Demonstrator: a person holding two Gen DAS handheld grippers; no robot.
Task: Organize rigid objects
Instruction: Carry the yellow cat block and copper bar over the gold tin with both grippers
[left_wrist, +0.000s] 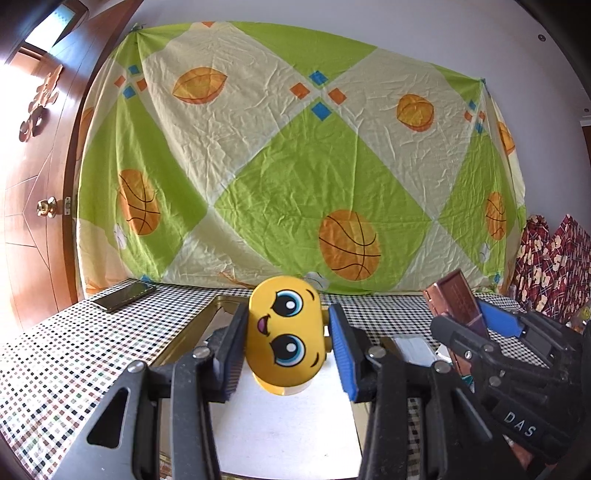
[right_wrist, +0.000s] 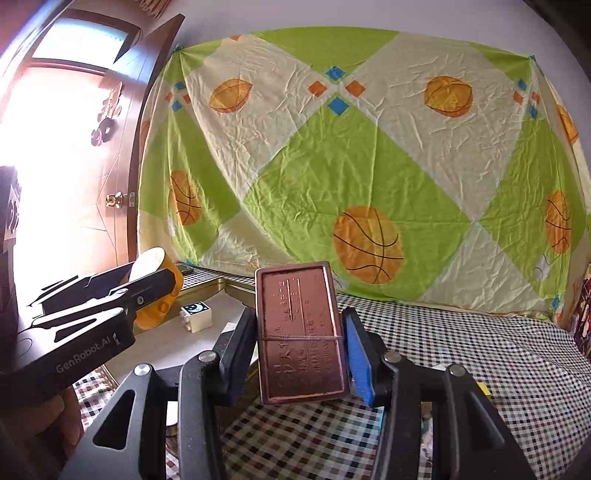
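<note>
Daylit, doorway (right_wrist: 55, 177) glare blown out, fisheye-warped edges, sharp

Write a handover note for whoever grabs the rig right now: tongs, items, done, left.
Left tongs: shut on the yellow cartoon-face toy, held above the gold tray.
Right tongs: shut on the copper tin, upright, above the checked tablecloth.
In the tray: a small white cube. A phone lies at the table's far left.
Done: both items lifted.
Left: probably set both in the tray; release nothing yet.
</note>
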